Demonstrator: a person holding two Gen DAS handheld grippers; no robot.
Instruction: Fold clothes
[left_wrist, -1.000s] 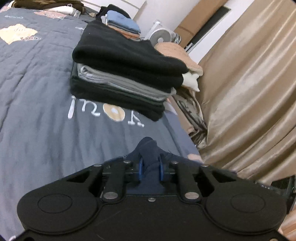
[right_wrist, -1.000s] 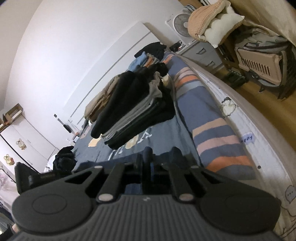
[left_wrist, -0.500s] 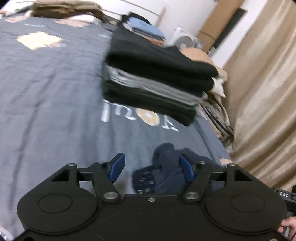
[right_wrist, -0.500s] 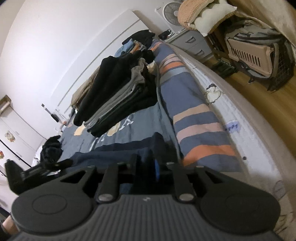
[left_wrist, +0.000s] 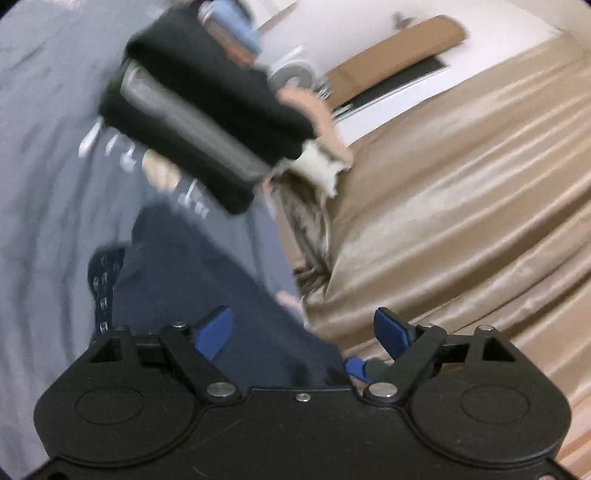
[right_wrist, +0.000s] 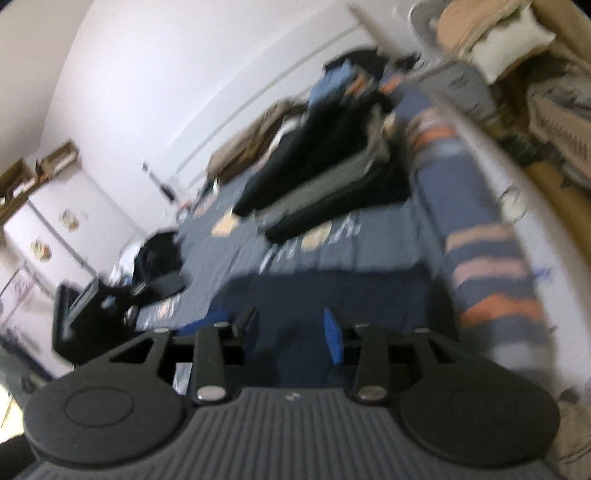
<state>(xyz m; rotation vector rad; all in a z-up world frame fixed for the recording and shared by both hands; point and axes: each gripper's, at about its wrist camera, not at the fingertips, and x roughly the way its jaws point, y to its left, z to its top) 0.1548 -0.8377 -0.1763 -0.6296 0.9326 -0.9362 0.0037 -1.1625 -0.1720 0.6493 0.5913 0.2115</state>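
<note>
A dark navy garment lies flat on the grey-blue bedspread, close to the bed's edge. My left gripper hangs over its near end with its jaws opening wide; the blue pads touch no cloth. In the right wrist view the same navy garment spreads under my right gripper, whose jaws are opening too, with cloth below the gap and not pinched. Beyond it stands a stack of folded black and grey clothes, seen also as a blurred stack from the right.
A tan curtain hangs beside the bed on the right. A fan and a pile of cushions stand at the bed's far corner. A dark crumpled garment lies further left, and white cupboards line the wall.
Both grippers were shut on the navy garment and have let it go, their jaws spreading. The garment now lies on the bed. Both views have swung and blurred.
</note>
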